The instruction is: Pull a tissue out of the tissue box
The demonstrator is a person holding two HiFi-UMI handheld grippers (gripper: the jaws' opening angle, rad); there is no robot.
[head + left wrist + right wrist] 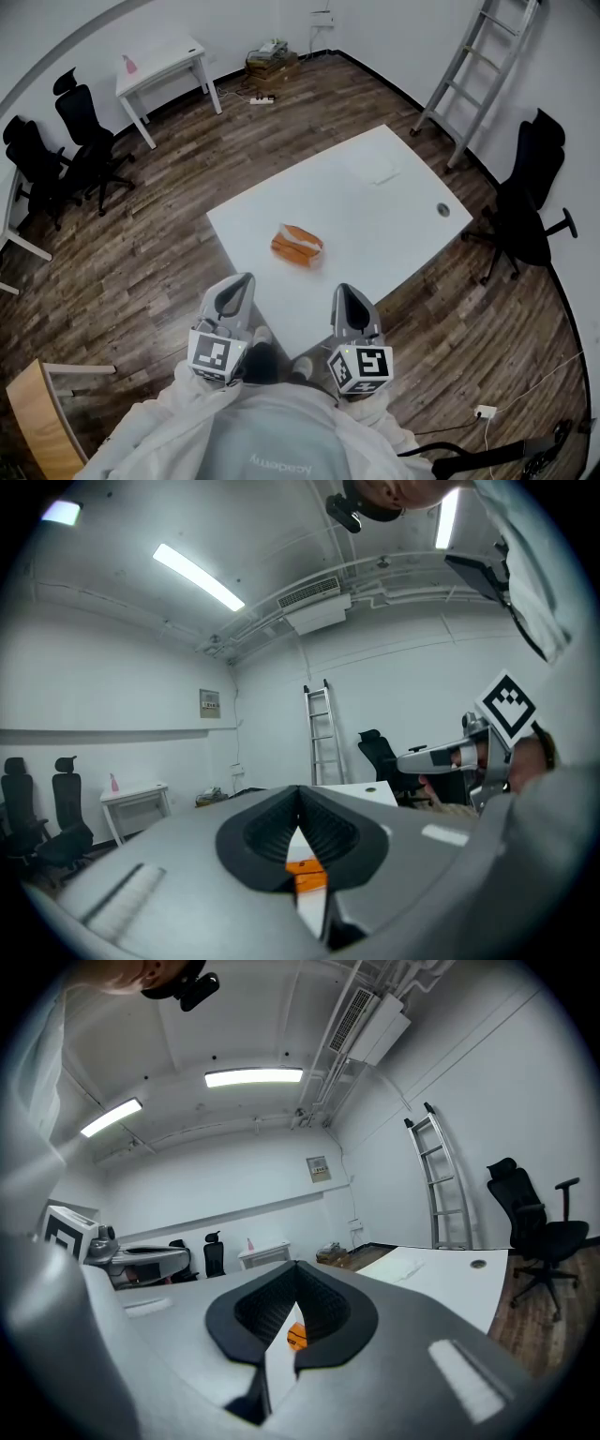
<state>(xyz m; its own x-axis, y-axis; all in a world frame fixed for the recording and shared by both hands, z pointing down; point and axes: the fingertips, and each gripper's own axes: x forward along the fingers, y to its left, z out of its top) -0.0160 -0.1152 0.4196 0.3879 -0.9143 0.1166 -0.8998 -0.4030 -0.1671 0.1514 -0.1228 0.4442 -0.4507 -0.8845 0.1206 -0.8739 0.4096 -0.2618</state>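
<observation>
An orange tissue pack (296, 246) lies near the middle of the white table (394, 225). Both grippers hover short of the table's near corner, pointing toward the pack and apart from it. My left gripper (246, 279) is shut with nothing held, and so is my right gripper (344, 291). In the left gripper view the jaws of the left gripper (300, 795) meet at the tip, and a sliver of the orange pack (306, 874) shows through the gap behind. The right gripper view shows the right gripper (296, 1270) the same way, with the pack (295, 1337) as a small orange spot.
A loose white tissue (375, 167) lies at the table's far end, near a round cable hole (442, 210). Black office chairs (530, 202) (66, 155), a ladder (478, 66), a small white desk (159, 67) and a wooden cabinet (37, 422) stand around on the wood floor.
</observation>
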